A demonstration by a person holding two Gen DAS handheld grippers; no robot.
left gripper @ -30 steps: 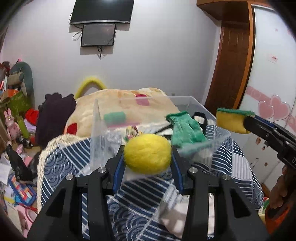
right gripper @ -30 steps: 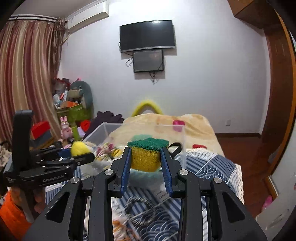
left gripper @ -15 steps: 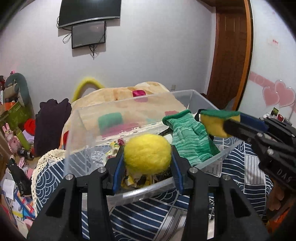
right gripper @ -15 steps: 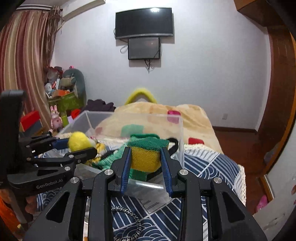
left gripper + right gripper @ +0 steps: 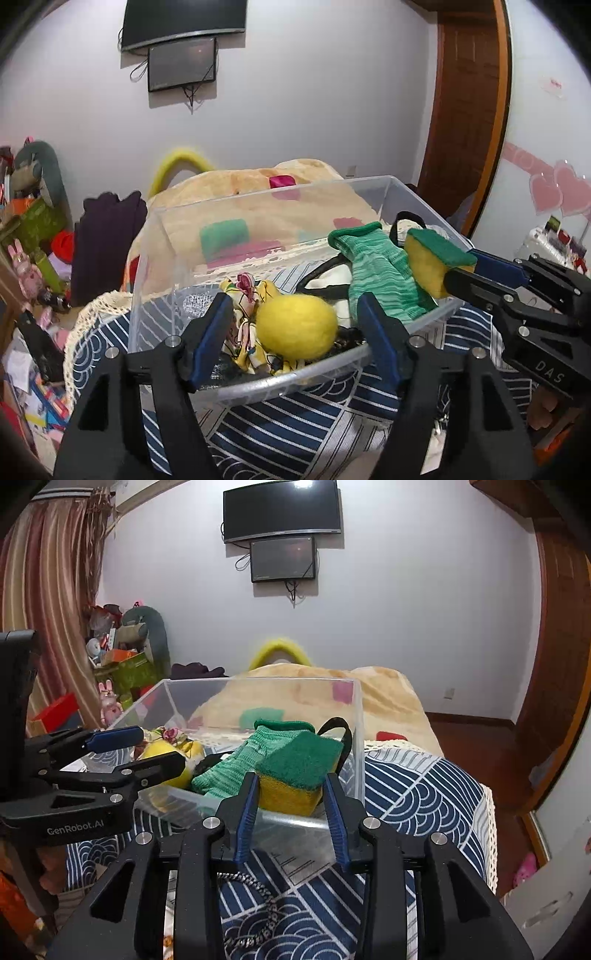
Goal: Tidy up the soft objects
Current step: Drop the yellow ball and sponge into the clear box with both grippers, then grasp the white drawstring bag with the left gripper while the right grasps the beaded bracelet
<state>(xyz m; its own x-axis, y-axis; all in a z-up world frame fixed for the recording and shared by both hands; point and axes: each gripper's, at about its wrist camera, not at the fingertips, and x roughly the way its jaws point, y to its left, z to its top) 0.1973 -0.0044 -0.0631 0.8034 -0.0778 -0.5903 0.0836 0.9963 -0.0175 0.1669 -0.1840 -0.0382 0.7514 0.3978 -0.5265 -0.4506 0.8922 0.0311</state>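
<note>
From the left wrist: left gripper (image 5: 295, 325) spread wide, holding nothing, yellow ball (image 5: 297, 327) loose between the pads, lying in the clear bin (image 5: 258, 384) on a floral cloth (image 5: 245, 332). Green glove (image 5: 380, 273) draped over the bin's right rim, right gripper (image 5: 452, 269) beyond it.

From the right wrist: right gripper (image 5: 291, 801) clamped on the sponge (image 5: 295, 775), green side up, above the bin's near wall (image 5: 295, 827). Glove (image 5: 236, 764) just left of it. Patterned bedspread (image 5: 413, 797) below, chain (image 5: 258, 893) lying on it.

A pale wall (image 5: 406, 609) carries a dark television (image 5: 282, 509) above a smaller screen (image 5: 283, 559). Striped curtains (image 5: 44, 590) hang left; a wooden door (image 5: 469, 110) stands right, over reddish-brown floor (image 5: 476, 746).
</note>
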